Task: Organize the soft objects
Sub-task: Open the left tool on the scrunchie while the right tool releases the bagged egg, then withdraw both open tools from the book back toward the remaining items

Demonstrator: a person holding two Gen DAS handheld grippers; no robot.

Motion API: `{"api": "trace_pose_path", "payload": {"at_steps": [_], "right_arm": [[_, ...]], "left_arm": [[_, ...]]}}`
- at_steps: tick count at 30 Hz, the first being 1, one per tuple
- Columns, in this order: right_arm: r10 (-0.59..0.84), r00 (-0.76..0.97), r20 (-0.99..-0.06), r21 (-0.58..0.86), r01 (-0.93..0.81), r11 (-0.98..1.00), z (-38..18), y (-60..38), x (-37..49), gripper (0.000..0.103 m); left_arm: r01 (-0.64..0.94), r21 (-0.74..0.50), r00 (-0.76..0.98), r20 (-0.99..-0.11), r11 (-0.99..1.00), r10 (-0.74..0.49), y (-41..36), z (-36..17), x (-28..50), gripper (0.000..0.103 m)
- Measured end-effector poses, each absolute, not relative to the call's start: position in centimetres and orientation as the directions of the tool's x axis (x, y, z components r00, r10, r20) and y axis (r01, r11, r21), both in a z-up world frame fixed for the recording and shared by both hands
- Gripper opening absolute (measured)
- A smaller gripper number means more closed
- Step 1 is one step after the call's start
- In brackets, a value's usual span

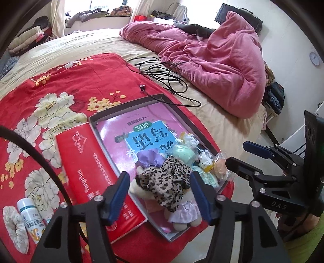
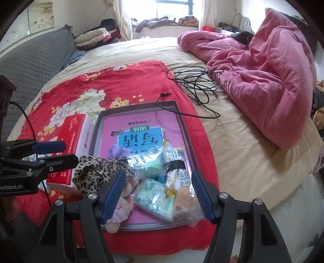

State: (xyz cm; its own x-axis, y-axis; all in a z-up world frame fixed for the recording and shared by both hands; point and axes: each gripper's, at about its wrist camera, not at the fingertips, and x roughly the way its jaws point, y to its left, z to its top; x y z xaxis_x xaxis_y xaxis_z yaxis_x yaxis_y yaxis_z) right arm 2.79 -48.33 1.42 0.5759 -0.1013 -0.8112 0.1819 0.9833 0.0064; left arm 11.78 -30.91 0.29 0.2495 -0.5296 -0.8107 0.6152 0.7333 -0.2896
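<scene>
Left wrist view shows the leopard scarf [image 1: 165, 182] lying in the tray [image 1: 183, 115] directly below the left gripper [image 1: 160, 194], jaws apart and empty, while the right gripper [image 2: 158, 194], also apart, hangs over wrapped packets [image 2: 157, 197].

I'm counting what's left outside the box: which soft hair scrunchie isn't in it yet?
The pale floral scrunchie beside the white bottle; the leopard-print scrunchie already lies in the box.

Daylight floods in from the window [image 2: 172, 10], which is blown out to white; the bed is evenly lit with soft shadows (fisheye bending and dark vignetting at corners).
</scene>
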Motion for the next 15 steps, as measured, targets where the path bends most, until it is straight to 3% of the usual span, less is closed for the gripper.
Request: {"api": "trace_pose_path", "payload": {"at_steps": [15], "right_arm": [[-0.113, 0.609, -0.785, -0.031, 0.143, 0.989, 3.8, -44.4, 3.3, 0.073]], "left_arm": [[0.579, -0.266, 0.309, -0.803, 0.771, -0.509, -26.0, 3.3, 10.6, 0.073]]}}
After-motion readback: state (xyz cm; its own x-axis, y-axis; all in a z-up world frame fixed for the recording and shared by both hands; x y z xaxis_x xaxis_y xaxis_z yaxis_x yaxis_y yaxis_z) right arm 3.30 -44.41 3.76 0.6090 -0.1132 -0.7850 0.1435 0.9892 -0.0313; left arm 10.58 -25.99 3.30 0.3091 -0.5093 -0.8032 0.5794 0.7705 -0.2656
